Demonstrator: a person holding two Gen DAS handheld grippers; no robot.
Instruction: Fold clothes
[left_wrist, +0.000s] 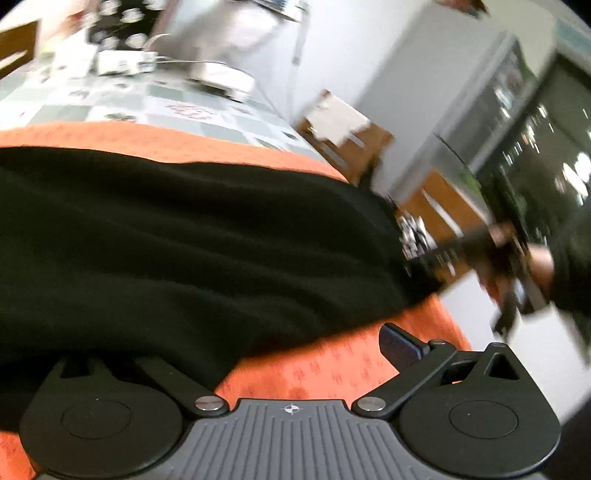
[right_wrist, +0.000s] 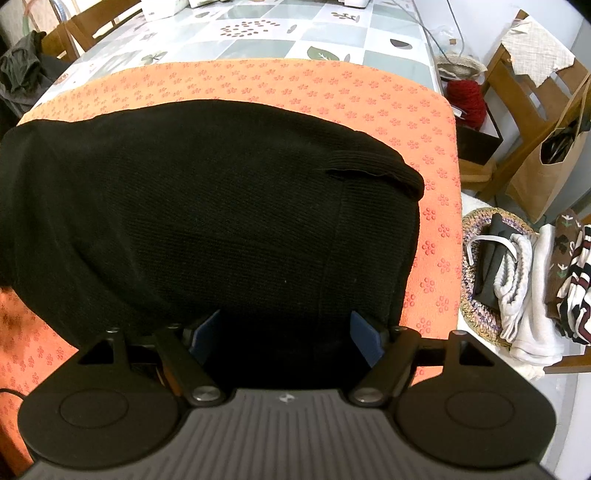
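A black knit garment (right_wrist: 207, 206) lies spread on an orange flower-print mat (right_wrist: 436, 177), with a ribbed cuff or hem (right_wrist: 373, 162) folded over at its right side. My right gripper (right_wrist: 286, 334) points steeply down at the garment's near edge. Its blue pads (right_wrist: 365, 338) stand wide apart, open, with dark cloth lying loose between them. In the blurred left wrist view the same garment (left_wrist: 184, 240) fills the middle. My left gripper (left_wrist: 258, 350) is open. One pad (left_wrist: 400, 345) shows over the mat (left_wrist: 332, 369); black cloth hides the other. The right gripper (left_wrist: 415, 242) and the hand holding it show blurred at the garment's far corner.
The mat lies on a table with a leaf-pattern cloth (right_wrist: 258, 37); white boxes (left_wrist: 122, 61) stand at its far end. Wooden chairs (right_wrist: 517, 85), a paper bag (right_wrist: 546, 162), red yarn (right_wrist: 467, 99) and a woven basket (right_wrist: 476, 310) of folded clothes are to the right.
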